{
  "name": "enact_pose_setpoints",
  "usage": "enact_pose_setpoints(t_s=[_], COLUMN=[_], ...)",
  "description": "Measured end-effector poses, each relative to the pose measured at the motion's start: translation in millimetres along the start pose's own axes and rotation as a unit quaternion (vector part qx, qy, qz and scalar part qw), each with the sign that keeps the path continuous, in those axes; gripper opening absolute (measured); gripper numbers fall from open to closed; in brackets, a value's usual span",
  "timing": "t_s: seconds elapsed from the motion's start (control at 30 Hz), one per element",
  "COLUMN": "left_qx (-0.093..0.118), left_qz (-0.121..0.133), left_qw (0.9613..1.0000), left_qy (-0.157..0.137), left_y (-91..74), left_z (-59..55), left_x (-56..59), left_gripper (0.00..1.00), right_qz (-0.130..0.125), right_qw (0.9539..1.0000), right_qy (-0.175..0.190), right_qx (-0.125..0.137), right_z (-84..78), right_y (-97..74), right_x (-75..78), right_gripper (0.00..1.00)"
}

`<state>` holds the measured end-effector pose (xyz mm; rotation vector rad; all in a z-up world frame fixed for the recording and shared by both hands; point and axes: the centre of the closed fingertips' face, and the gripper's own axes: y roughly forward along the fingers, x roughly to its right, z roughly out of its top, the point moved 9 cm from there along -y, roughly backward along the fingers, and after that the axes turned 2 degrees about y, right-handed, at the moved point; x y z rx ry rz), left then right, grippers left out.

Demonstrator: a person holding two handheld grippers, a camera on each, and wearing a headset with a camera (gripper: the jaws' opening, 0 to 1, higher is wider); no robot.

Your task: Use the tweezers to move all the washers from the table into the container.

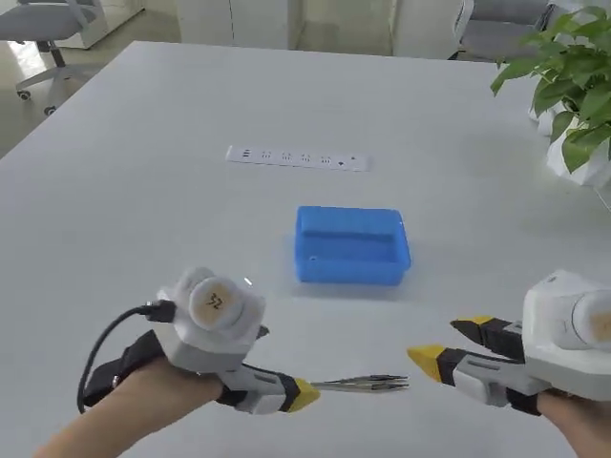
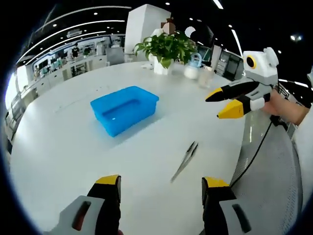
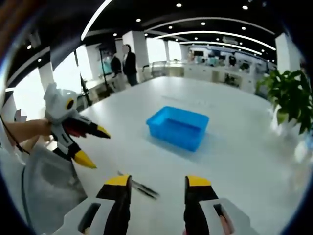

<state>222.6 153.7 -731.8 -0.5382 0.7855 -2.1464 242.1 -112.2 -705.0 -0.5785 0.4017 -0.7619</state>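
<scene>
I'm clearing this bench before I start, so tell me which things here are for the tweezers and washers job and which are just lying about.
For the job: tweezers lying on the table; blue container; left gripper and right gripper, both open. Washers: too small to make out.

Just lying about: power strip; potted plant; office chair.

Tweezers rear end hidden behind left gripper; blurred in right gripper view. Right gripper cut off at 4 o'clock. Speck 8 o'clock of container, maybe a washer: too small.
</scene>
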Motion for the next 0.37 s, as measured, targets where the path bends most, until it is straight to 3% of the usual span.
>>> enact_pose_setpoints(t_s=[0.17,0.37], left_qx=[0.021,0.031], left_qz=[0.047,0.085], left_qw=[0.9987,0.9954], left_qy=[-0.002,-0.028], left_y=[-25.1,-39.6], left_z=[-1.3,-5.9], left_x=[-4.8,-7.2], left_gripper=[0.8,0.89], right_qz=[-0.008,-0.023], right_qw=[0.9998,0.9995], right_qy=[-0.013,0.018], right_qx=[-0.015,-0.012], right_z=[-6.8,-17.4], right_y=[-1.0,-7.9], right_x=[-7.2,-7.7], right_gripper=[0.48,0.6])
